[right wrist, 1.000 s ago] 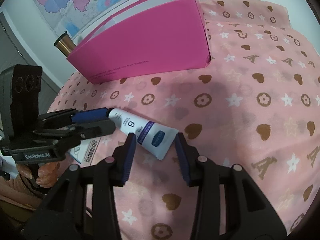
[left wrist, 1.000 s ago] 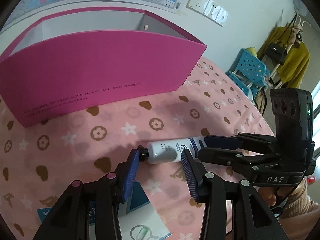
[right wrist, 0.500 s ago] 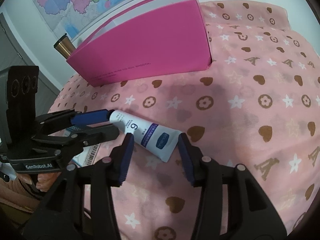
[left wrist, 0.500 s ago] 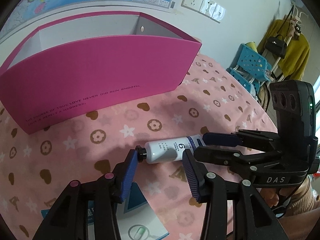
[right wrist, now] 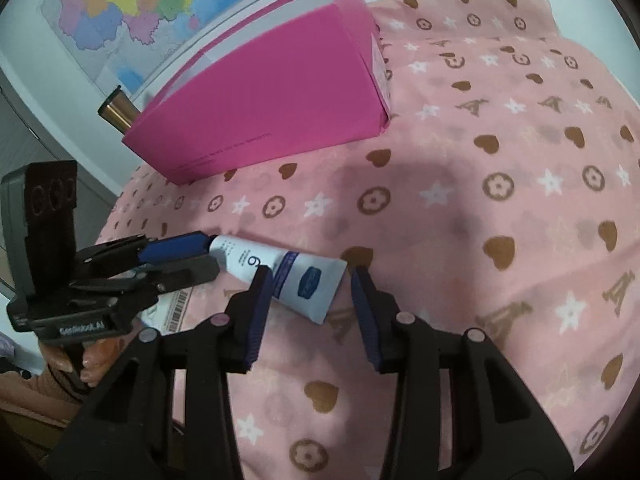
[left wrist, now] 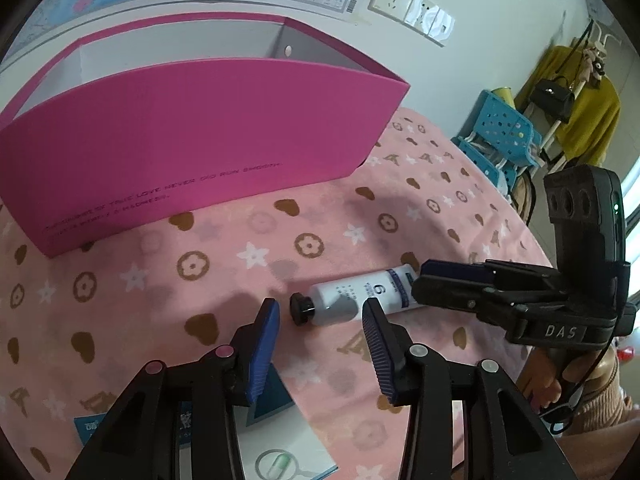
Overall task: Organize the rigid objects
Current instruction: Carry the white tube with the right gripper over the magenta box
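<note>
Two claws meet over one white tube [left wrist: 357,294] lying flat on our desk [left wrist: 224,276], which is covered by a pink cloth printed with hearts, stars and flowers. In the left wrist view our left claw [left wrist: 320,316] is spread wide, its blue ribbed pads on either side of the tube's black cap [left wrist: 301,309] and near end, not touching it. The cap points left in that view, and the tube's flat crimped tail runs right, where our right claw [left wrist: 440,280] comes in from the right side with its tips at the tail.

From the right wrist view our right claw [right wrist: 308,286] is likewise spread, the pads flanking the tube's [right wrist: 280,276] blue-banded tail; the left pad sits just beside the tube's printed "6", and we cannot tell whether it touches. Our left claw [right wrist: 188,258] reaches in from the left at the cap end, one blue pad above the tube and a dark finger below it.

Beyond the tube, at the far side of the desk, a pink box [left wrist: 192,136] stands open at the top, with small dark lettering on its near wall and a pale inside. A blue and white packet [left wrist: 276,440] lies on the cloth under our left claw. A brass-coloured cylinder [right wrist: 116,110] shows behind the box's left end, and a map [right wrist: 132,4] hangs on the wall behind.
</note>
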